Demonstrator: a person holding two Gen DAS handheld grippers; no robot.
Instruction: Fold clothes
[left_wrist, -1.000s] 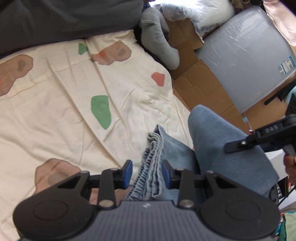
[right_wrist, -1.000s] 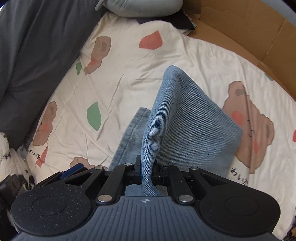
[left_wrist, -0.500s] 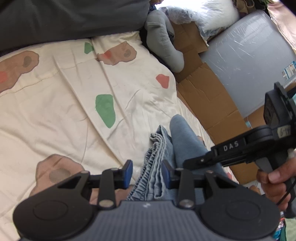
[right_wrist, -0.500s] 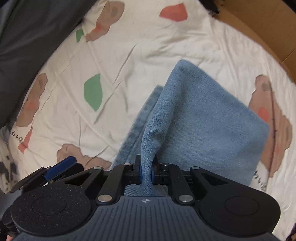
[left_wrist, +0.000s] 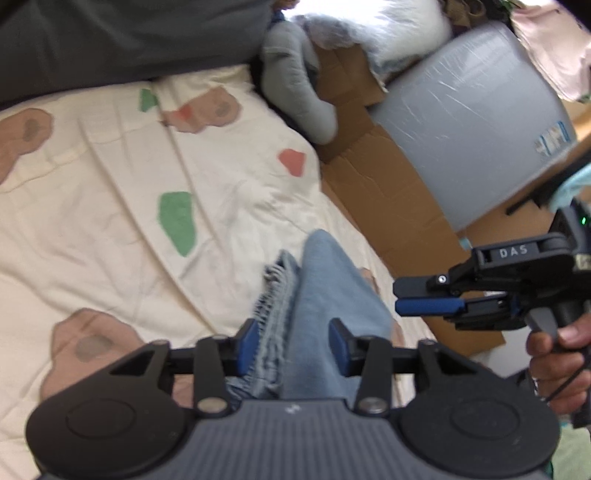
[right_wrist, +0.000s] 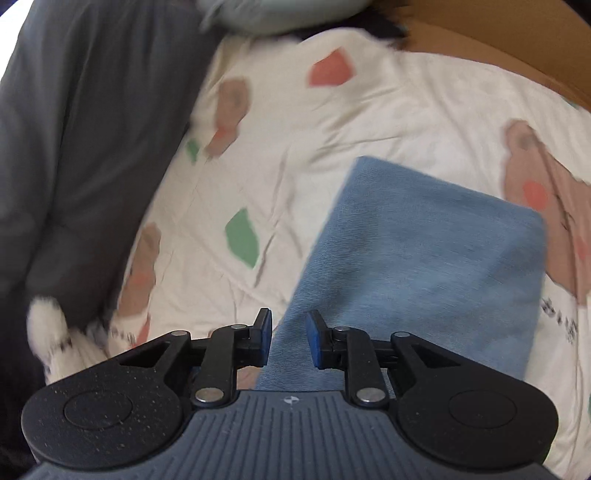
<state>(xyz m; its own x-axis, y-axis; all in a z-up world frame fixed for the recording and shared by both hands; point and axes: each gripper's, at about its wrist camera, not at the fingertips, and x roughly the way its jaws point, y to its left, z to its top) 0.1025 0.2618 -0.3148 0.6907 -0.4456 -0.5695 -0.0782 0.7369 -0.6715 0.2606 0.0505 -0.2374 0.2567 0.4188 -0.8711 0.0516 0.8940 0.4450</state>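
Garment: one blue denim piece lies folded flat on the bed, filling the lower right of the right wrist frame; in the left wrist frame it sits at lower centre.
Long axis: in the right wrist view the fold runs from the bottom centre up toward the right; its far edge is straight, its corners square.
Gathered edge: a ruched, frayed-looking band shows along the left side of the denim in the left wrist view, just ahead of that claw.
Left claw: spread, blue pads either side of the denim and its gathered edge; whether a pad touches cloth cannot be told.
Right claw: spread, pinching nothing; the near left corner of the denim lies between and below its pads.
Right claw, side view: at the right edge of the left wrist frame, beside the denim and clear of it, a hand on its grip.
Nearer claw: both are at the near end; the left stands over the gathered edge.
Count: one denim garment, two claws, one grey blanket at upper left, cardboard beyond the bed.
Judgement: the denim already lies as a neat folded rectangle.
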